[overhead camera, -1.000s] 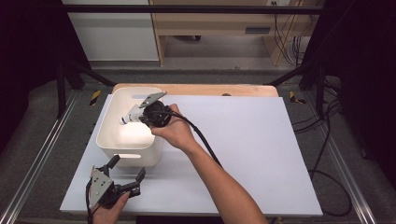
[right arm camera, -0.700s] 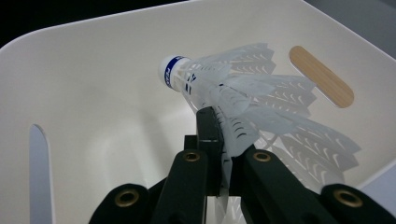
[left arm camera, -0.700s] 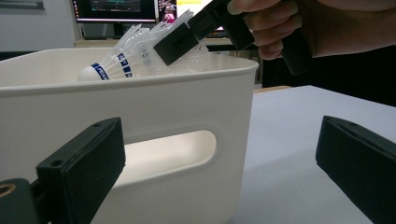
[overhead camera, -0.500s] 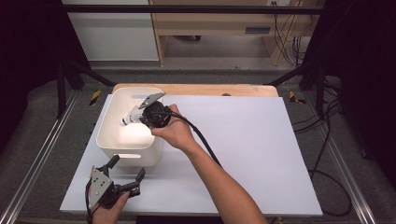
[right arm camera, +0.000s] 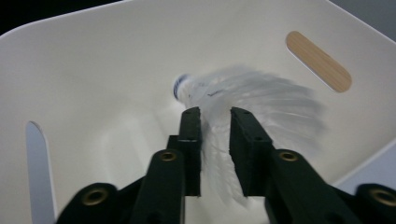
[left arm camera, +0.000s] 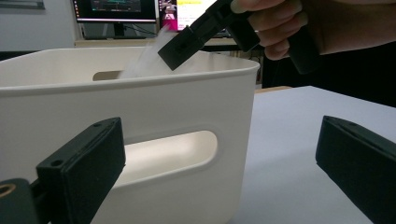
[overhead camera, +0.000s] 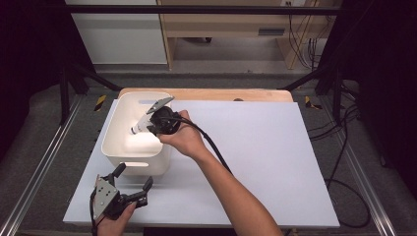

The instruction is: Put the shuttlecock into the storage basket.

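A white feathered shuttlecock [right arm camera: 261, 100] shows blurred between the jaws of my right gripper [right arm camera: 215, 114], cork end pointing away, inside a white plastic bin [right arm camera: 93, 70]. Those jaws have just been opening and stand slightly apart around the feathers, not pressing them. From above, the right gripper [overhead camera: 150, 123] reaches down and left over the bin's [overhead camera: 110, 142] right rim, with the shuttlecock [overhead camera: 137, 128] at its tip. My left gripper [overhead camera: 134, 177] rests on the table in front of the bin, jaws wide open and nothing between them. It faces the bin's near wall [left arm camera: 140, 107] with its handle slot.
The bin stands at the back left of a white tabletop [overhead camera: 275, 162]. A wooden board [overhead camera: 221, 94] lies along the table's far edge. Metal rails run down both sides, and cables hang at the right. The right gripper's black cable trails along the forearm.
Both hands have kept their places. The shuttlecock at the right gripper's tip looks a touch lower in the bin than before.
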